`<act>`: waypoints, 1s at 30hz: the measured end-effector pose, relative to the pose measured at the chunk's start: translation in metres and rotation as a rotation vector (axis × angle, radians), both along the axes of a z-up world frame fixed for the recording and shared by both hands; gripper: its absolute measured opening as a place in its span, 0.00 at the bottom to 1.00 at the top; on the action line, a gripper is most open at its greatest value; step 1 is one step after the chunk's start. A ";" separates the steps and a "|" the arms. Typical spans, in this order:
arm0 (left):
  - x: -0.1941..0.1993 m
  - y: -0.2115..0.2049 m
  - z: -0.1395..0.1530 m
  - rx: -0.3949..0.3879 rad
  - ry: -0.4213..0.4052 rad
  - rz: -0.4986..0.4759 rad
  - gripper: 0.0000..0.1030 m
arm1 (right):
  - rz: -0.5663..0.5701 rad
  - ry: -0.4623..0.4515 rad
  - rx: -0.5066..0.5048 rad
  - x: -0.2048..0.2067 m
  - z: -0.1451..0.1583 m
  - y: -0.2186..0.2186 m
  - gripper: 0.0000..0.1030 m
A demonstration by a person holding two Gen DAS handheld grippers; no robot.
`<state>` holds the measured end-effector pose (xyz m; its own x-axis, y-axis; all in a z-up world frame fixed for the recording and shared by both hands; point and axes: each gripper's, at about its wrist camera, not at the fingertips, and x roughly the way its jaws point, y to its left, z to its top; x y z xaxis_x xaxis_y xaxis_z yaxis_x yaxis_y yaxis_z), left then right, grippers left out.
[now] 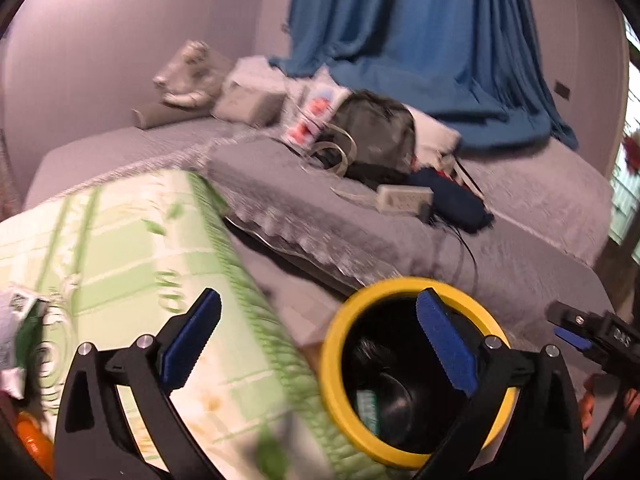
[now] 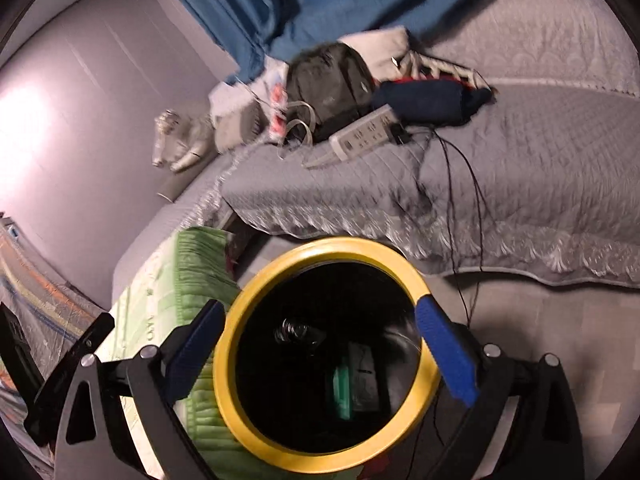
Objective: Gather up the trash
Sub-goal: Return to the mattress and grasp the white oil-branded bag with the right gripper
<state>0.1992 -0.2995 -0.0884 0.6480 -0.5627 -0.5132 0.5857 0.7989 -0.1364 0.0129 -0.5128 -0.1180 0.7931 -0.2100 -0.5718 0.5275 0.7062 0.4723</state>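
A round bin with a yellow rim (image 2: 320,246) and a black liner stands on the floor beside the bed. Inside it lie a green packet (image 2: 344,392) and some dark crumpled bits. My right gripper (image 2: 320,306) hangs open right over the bin's mouth, one finger on each side, nothing between them. In the left wrist view the bin's rim (image 1: 332,360) is at lower right with the green packet (image 1: 366,408) inside. My left gripper (image 1: 320,300) is open and empty, spanning the green quilt and the bin's rim. White paper scraps (image 1: 12,312) show at the far left.
A folded green patterned quilt (image 1: 160,280) lies left of the bin. The bed's grey cover (image 2: 520,152) carries a black bag (image 2: 328,84), a white power strip (image 2: 364,132) with black cables hanging down, and dark clothes. A blue curtain (image 1: 420,40) hangs behind.
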 end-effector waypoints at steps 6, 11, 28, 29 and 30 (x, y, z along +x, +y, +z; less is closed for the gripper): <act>-0.022 0.068 0.037 -0.063 -0.100 0.063 0.92 | 0.128 -0.162 -0.182 -0.003 0.032 0.045 0.92; -0.051 0.147 0.059 -0.112 -0.154 0.088 0.92 | 0.398 -0.287 -0.325 0.012 0.057 0.110 0.92; -0.139 0.443 0.024 -0.118 -0.228 0.709 0.92 | 1.526 -0.149 -0.456 0.113 0.040 0.439 0.92; -0.141 0.455 0.020 -0.139 -0.210 0.728 0.92 | 1.540 -0.128 -0.481 0.116 0.036 0.454 0.92; -0.142 0.460 0.020 -0.150 -0.204 0.738 0.92 | 1.553 -0.115 -0.485 0.118 0.032 0.461 0.92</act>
<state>0.0575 0.1610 -0.0688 0.9551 -0.0036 -0.2964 -0.0648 0.9732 -0.2206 0.1307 -0.0516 -0.0863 0.4335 0.6539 -0.6201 -0.8128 0.5809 0.0443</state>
